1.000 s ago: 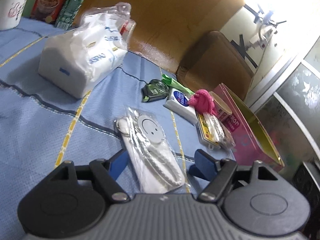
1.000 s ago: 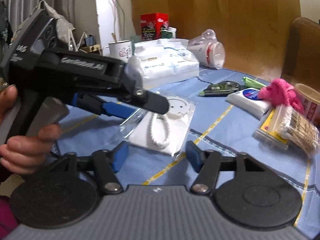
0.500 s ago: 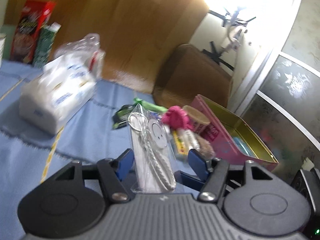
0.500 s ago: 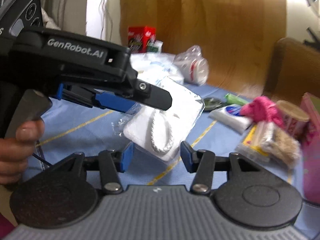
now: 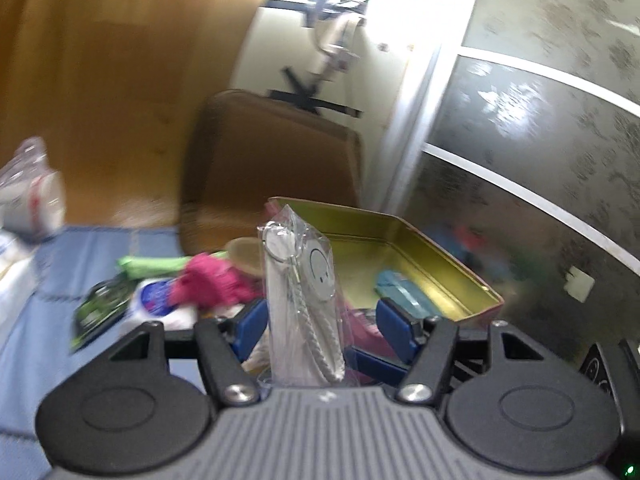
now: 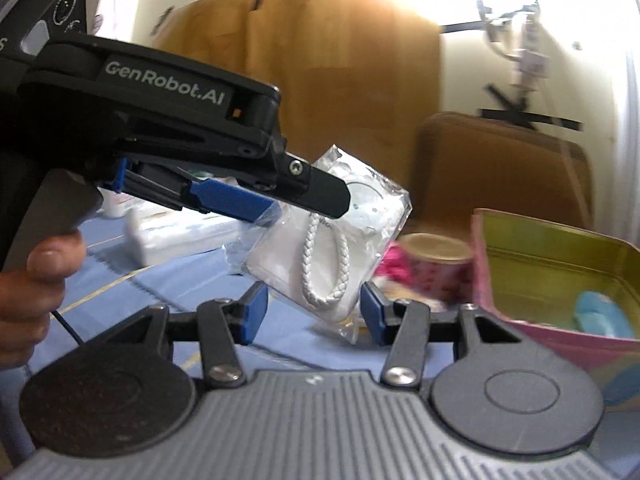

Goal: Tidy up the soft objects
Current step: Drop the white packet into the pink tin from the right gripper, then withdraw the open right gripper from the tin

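Observation:
My left gripper [image 5: 322, 330] holds a clear plastic packet [image 5: 304, 288] with a white smiley disc, a key ring and a braided white cord, lifted off the blue cloth. In the right wrist view the left gripper [image 6: 280, 196] pinches the packet [image 6: 332, 256] by one corner, so it hangs in the air. My right gripper [image 6: 312, 316] is open and empty just below the packet. An open pink tin with a gold inside [image 5: 404, 256] lies ahead to the right, holding a blue soft item [image 5: 400, 288]. It also shows in the right wrist view [image 6: 560, 264].
On the blue tablecloth [image 5: 40, 320] lie a pink fluffy item [image 5: 208, 284], a green strip [image 5: 148, 264], a wipes pack [image 5: 156, 308] and a round pink tub [image 6: 432, 256]. A white tissue pack [image 6: 176, 232] sits at left. A brown chair [image 5: 272, 160] stands behind the table.
The left gripper closed on the packet, lifted it off the cloth and carried it right toward the tin. The right gripper followed to the right, staying open.

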Available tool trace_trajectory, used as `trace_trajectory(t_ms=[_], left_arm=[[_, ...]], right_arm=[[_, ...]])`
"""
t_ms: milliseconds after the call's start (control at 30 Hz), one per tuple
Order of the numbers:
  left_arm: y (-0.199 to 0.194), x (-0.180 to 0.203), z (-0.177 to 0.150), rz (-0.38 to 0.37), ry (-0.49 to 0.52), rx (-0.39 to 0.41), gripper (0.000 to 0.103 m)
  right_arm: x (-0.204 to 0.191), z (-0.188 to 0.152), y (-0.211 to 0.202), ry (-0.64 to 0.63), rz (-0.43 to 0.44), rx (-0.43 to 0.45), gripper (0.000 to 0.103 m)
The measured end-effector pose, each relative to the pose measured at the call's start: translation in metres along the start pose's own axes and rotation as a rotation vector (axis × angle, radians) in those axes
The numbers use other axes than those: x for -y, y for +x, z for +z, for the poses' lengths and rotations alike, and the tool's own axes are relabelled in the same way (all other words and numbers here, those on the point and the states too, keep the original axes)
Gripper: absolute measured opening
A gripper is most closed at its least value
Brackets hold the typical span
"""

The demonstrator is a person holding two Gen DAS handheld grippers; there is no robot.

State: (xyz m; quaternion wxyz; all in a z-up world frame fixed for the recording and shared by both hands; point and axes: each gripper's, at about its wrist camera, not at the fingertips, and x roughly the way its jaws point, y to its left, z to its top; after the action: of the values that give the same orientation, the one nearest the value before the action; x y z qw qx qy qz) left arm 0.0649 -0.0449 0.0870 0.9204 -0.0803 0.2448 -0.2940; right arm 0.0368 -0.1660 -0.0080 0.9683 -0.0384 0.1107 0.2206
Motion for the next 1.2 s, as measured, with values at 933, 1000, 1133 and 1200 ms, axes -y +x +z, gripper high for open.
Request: trace_trajectory(t_ms=[933,1000,1133,1200], left_arm=[[0.094,0.058,0.002,0.253,0.222,-0.101,0.076],[0.083,0.054,-0.003,0.283,0.220,-0.106,0.077],[0.063,0.045,-0.012,0.314,0.197,-0.122,0.078],[0.055,0.039,-0.017,0.335,0.193,-0.121,0.079]], right_arm=[[0.108,-0.018,-0.029,0.220,-0.334,0.076,0.054],[0.104,-0.018,-0.033,0.236,-0.323,0.080,0.054],[0.099,-0.016,-0.042,0.284,-0.300,0.088,0.054],[0.096,-0.015,-0.045,0.309,-0.289,0.090,0.054]])
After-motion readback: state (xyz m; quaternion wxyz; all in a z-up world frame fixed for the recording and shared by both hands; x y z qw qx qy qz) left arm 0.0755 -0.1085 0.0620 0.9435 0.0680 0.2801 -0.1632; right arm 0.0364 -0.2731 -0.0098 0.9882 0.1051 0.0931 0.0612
